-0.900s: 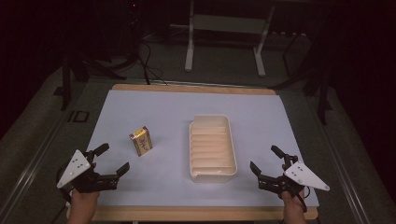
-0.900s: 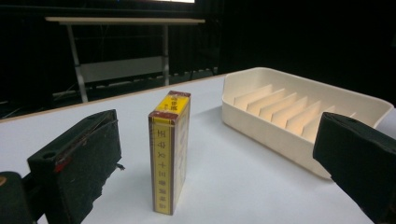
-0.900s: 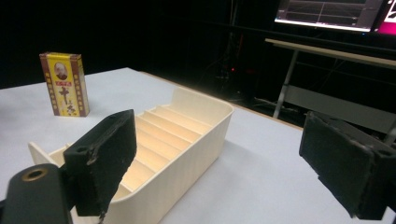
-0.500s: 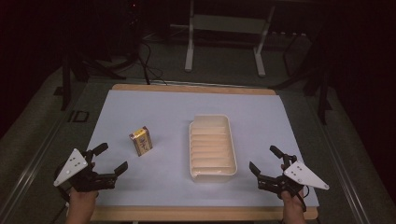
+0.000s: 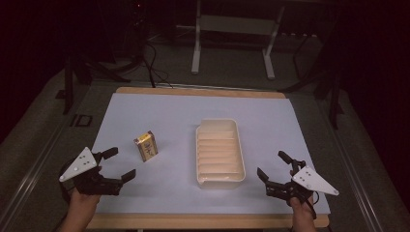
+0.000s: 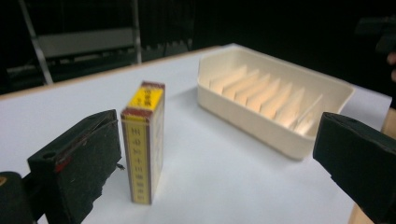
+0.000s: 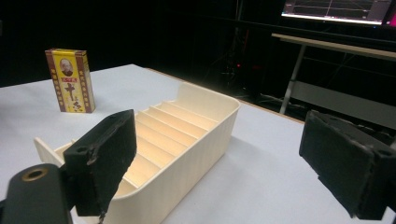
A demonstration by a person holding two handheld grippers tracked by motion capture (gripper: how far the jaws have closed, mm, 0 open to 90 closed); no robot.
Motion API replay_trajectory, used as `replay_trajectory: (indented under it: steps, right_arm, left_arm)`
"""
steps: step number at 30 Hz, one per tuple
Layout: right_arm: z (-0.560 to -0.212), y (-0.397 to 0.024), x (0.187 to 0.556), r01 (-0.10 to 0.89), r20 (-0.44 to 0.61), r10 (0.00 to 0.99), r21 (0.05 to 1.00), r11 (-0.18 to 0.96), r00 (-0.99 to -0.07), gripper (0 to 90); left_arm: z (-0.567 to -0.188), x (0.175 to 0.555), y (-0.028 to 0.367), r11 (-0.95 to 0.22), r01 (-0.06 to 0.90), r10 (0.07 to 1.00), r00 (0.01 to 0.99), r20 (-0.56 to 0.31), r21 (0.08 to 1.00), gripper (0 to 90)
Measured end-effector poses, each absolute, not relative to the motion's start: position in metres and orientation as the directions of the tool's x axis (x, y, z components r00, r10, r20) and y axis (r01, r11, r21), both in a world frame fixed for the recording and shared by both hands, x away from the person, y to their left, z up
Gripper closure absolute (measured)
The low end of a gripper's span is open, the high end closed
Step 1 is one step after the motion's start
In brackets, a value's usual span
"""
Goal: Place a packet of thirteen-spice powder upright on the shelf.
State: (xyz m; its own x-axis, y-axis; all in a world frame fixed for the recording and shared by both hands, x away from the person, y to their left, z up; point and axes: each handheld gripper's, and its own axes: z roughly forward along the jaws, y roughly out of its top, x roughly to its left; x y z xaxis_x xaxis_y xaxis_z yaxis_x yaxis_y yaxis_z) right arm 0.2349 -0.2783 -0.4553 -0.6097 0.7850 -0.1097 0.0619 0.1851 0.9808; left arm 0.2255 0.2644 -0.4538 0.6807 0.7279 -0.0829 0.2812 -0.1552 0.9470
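A small yellow box (image 5: 146, 146) with dark red ends stands upright on the pale blue mat (image 5: 174, 116), left of centre. A cream ridged tray (image 5: 219, 152) lies to its right. My left gripper (image 5: 121, 163) hovers at the near left, open, with the box just beyond its jaws and nothing between them. In the left gripper view the box (image 6: 142, 144) stands right beside the left jaw, and the tray (image 6: 275, 100) lies farther off. My right gripper (image 5: 271, 164) is open at the near right, beside the tray's near corner. Its view shows the tray (image 7: 180, 135) close ahead and the box (image 7: 70, 80) behind.
The mat covers a wooden table whose front edge (image 5: 203, 221) runs between the two hands. A white metal stand (image 5: 232, 29) and cables sit on the dark floor beyond the table. A monitor (image 7: 336, 9) glows in the background of the right gripper view.
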Motion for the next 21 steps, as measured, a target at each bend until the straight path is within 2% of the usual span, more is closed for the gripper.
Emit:
replay_trajectory:
  steps: [11, 17, 21]
  right_arm:
    - [-0.457, -0.274, 0.236, 0.066, -0.122, 0.772, 0.976, 0.207, -0.624, 11.1]
    - [-0.456, -0.274, 0.234, 0.059, -0.12, 0.772, 0.978, 0.2, -0.624, 11.1]
    - [-0.456, -0.274, 0.234, 0.065, -0.114, 0.77, 0.978, 0.198, -0.627, 11.1]
  left_arm:
    - [-0.443, 0.233, 0.263, -0.196, 0.421, 0.779, 0.616, -0.12, 0.886, 1.3]
    - [-0.437, 0.238, 0.26, -0.27, 0.462, 0.78, 0.62, -0.09, 0.845, 1.3]
    - [-0.431, 0.238, 0.255, -0.338, 0.464, 0.776, 0.629, -0.035, 0.819, 1.3]
